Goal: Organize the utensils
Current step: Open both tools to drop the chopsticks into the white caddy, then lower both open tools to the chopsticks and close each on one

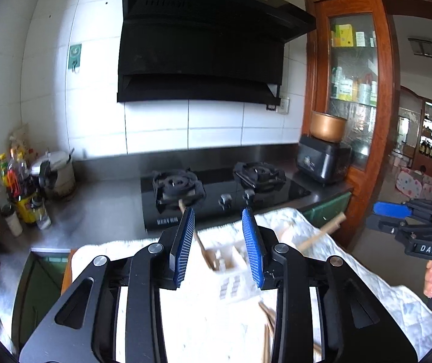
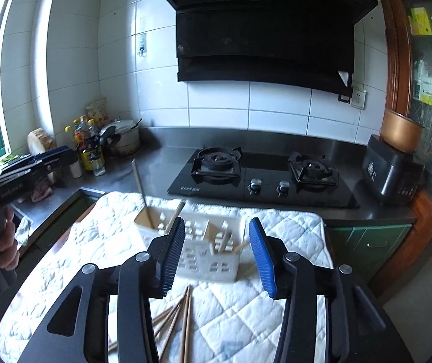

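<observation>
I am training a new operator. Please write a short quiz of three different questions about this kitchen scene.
1. True or false: the right gripper is holding a chopstick.
2. Where do the loose chopsticks lie? A) on the stove B) on the quilted cloth C) on the floor
3. What white thing already holds utensils?

Key: 1 false, open and empty. 2 B. 3 the utensil holder.

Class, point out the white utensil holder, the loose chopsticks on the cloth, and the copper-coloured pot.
white utensil holder (image 2: pixel 206 260): right wrist view, front wall.
loose chopsticks (image 2: pixel 185 317): right wrist view, mid-shaft.
copper-coloured pot (image 2: pixel 400 134): right wrist view, outer side.
</observation>
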### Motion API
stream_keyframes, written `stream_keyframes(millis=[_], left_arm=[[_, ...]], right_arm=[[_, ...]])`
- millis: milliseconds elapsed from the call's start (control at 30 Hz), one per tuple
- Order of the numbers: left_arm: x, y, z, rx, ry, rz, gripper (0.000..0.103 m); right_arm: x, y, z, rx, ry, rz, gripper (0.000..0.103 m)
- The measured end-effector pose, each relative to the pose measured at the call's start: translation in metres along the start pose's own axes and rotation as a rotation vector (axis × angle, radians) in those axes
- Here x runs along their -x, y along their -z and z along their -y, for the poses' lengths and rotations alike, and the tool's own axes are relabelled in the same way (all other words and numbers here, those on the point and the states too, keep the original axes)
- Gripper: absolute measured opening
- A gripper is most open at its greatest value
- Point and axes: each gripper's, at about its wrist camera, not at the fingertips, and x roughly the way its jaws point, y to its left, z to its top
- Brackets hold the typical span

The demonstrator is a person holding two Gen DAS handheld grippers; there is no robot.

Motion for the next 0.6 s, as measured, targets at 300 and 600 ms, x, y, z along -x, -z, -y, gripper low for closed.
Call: stream_keyframes(millis=[300,600], left_arm=[[0.052,0.093,-0.009,0.049,0.037,-0.137,0.034],[0.059,0.198,-0.004,0.041,0.090,-0.354,0.034]], right_arm=[[0.019,0.109,-0.025,-0.003,-0.047,-0.128,0.043],[0.008,0.199,-0.041,0.022,-0.016,-0.268,0.043]])
